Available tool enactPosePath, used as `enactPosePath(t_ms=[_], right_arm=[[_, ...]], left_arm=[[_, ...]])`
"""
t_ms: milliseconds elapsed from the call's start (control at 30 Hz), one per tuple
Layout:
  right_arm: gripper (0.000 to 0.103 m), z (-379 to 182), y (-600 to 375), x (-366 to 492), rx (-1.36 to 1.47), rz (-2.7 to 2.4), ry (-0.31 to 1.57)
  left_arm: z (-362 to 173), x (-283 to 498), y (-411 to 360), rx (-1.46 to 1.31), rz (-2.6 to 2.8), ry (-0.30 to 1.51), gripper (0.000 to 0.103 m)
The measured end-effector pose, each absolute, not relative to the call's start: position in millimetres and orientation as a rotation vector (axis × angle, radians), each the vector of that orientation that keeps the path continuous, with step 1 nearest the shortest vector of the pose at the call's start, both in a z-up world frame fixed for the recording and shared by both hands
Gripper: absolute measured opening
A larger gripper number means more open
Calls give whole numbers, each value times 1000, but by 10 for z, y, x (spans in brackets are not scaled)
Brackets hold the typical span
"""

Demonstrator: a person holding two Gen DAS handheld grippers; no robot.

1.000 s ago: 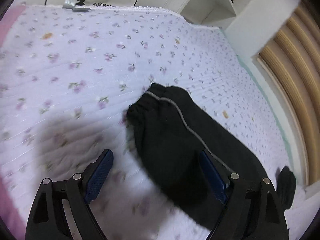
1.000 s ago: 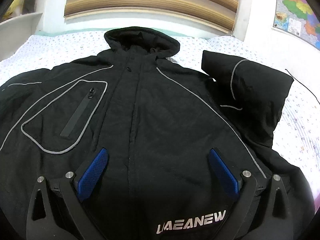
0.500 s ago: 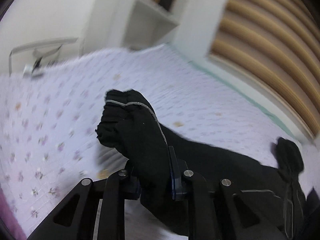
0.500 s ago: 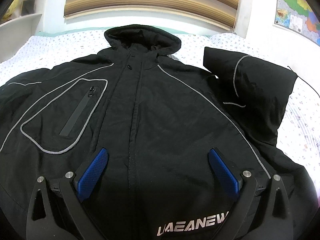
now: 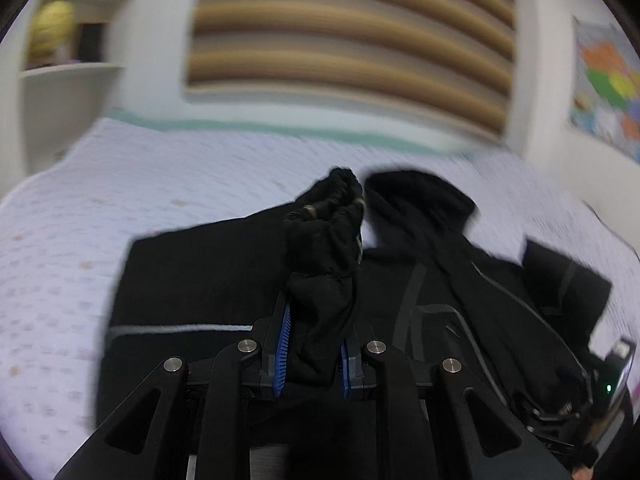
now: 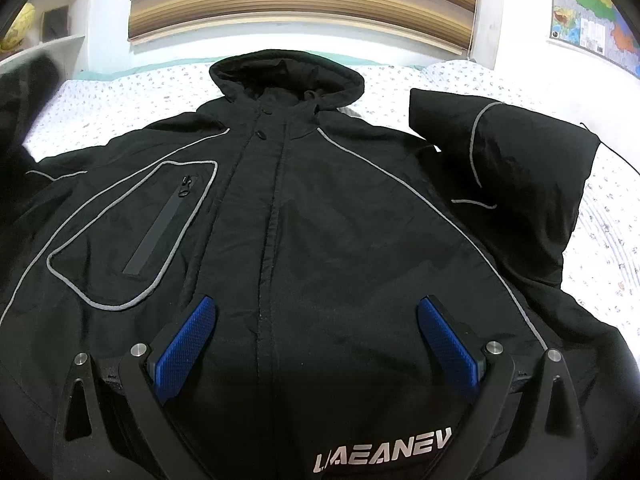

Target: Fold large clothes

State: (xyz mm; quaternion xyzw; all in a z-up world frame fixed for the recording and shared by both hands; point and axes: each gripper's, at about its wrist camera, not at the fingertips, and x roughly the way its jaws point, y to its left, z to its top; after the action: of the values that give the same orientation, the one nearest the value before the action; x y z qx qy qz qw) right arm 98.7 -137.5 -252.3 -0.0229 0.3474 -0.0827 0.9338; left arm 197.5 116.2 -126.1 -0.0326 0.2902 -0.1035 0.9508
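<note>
The big black jacket (image 6: 320,240) lies flat on the flowery bedspread (image 6: 460,80), front side up, with its hood (image 6: 288,76) at 12 o'clock, toward the striped blind (image 6: 304,4). The far sleeve (image 6: 508,168) is already folded up, at about 2 o'clock in the right wrist view.

The left gripper (image 5: 312,344) has its two fingers squeezed narrow on the other sleeve's cuff (image 5: 332,216). The cuff sticks up out of the blue pads (image 5: 283,340) toward 12 o'clock. The right gripper (image 6: 316,344) hangs over the jacket's middle with its fingers wide apart and nothing between them.

What could go wrong? The jacket cloth looks thick and smooth, so the cuff might slide out of the pads if the pull is too quick. Only a small bunch of cloth is pinched. A hard tug could also drag the whole jacket sideways and mess up the sleeve that is already folded (the open gripper is not pinning anything down). The sleeve could land twisted or lumpy too.

White letters on the jacket's hem at 6 o'clock read "LIAEANEV" (image 6: 384,452), with the end cut off by the picture edge. A colourful map (image 6: 588,16) hangs at 1 o'clock, but its words are too small to read.
</note>
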Motion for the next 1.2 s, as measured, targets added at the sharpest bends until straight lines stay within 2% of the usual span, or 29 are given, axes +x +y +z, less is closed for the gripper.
enactPosePath(t_ms=[267,333,400,500,667,733,900,967,1000,1033,1200], right_arm=[[102,-2519,-1354,1015,-54,-178,738],[102,-2461,-1311,1032,-83,-196,768],[101,-2272,-1235,1022,-86,-146,777],[101,-1877,-1052,1020,-65,-39,738],[101,-1523,-571,1408,-15,210,781],[94,-1604,-462,1623,41,262,827],[92,-2090,-310,2145,269,327,1021],[81,-2305,-312,2311,343,340,1080],[56,-2386,-283,2363,380,375,1093],[39,-2387,-273,2373,388,398,1080],[35,-1939,-451,2175,310,381,917]], left_arm=[[-2031,2345,630,54,-289,880,23],[-1967,2284,681,27,-321,862,32],[-1872,2231,750,-38,-382,867,53],[-1696,2087,883,-155,-469,823,59],[-1454,1879,1316,-245,-431,749,59],[-1433,1788,1525,-249,-381,747,59],[-1471,1726,1880,-236,-273,750,59],[-1487,1704,1998,-233,-248,750,59],[-1492,1729,2003,-231,-242,751,59],[-1488,1742,2030,-225,-230,754,59],[-1415,1804,1991,-166,-184,760,59]])
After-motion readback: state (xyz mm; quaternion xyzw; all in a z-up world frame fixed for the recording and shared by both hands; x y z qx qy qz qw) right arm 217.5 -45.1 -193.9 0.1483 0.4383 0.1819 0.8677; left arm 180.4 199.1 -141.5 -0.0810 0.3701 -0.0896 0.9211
